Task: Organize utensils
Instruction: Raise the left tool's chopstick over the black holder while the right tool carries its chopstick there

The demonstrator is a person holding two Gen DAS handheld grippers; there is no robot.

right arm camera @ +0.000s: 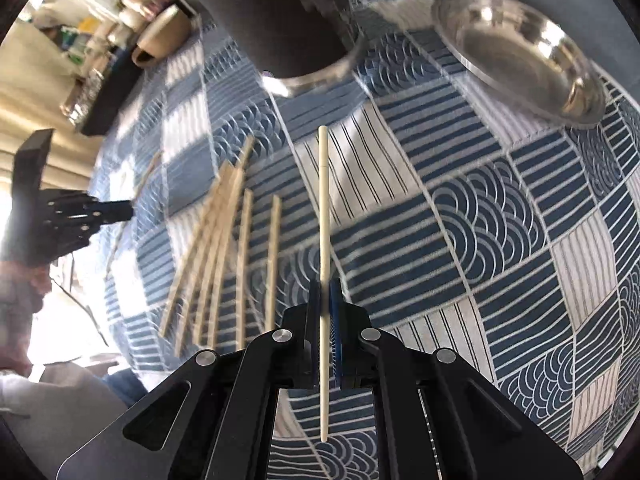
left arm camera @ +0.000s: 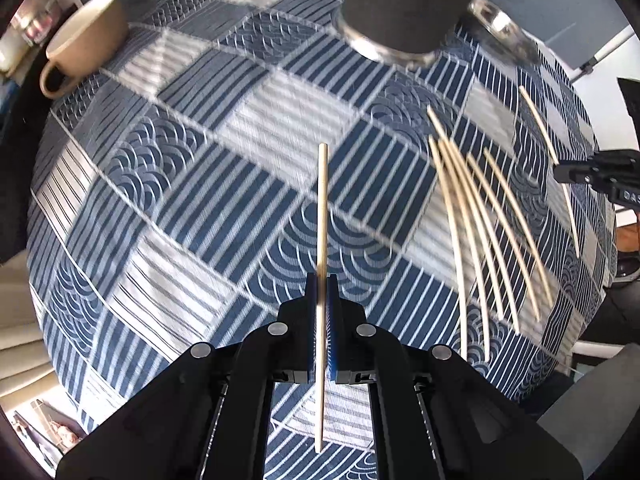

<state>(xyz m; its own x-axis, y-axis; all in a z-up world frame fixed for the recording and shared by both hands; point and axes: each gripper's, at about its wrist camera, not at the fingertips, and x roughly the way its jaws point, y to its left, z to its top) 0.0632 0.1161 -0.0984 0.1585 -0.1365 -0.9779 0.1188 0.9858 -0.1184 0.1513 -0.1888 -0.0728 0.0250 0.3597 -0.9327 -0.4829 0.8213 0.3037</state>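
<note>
Item one, left tongs (left arm camera: pixel 322 280): I have them clamped flat on a single pale wooden chopstick (left arm camera: pixel 322 208), gripped near its middle so both ends stick out clear of the pads, lengthwise along my line of sight, above the blue patchwork cloth (left arm camera: pixel 224 184) covering the bench. Item two, right tongs (right arm camera: pixel 325 286): likewise pinched tight on a whiter chopstick (right arm camera: pixel 324 200), held the same way, which I judge keeps each stick balanced and ready to tip end-first into a holder. Item three, loose chopsticks (left arm camera: pixel 476 216): a fanned bundle lying on the cloth to the right in the left view, and to the left of the right tongs in the other view, so the pile sits between my two hands; one more stick (left arm camera: pixel 538 124) lies apart, farther right. Item four, dark cylindrical holder (left arm camera: pixel 404 4) on a shiny base, at the far side, roughly straight ahead of both tongs; I take it as the likely destination, though its mouth is out of view. Item five, steel bowl (right arm camera: pixel 516 52), far right, just beside the holder. Item six, beige mug (left arm camera: pixel 86 40), far left near the cloth's edge. Open room: the cloth ahead of each tongs is bare up to the holder; the bench drops off close on the left and right.
</note>
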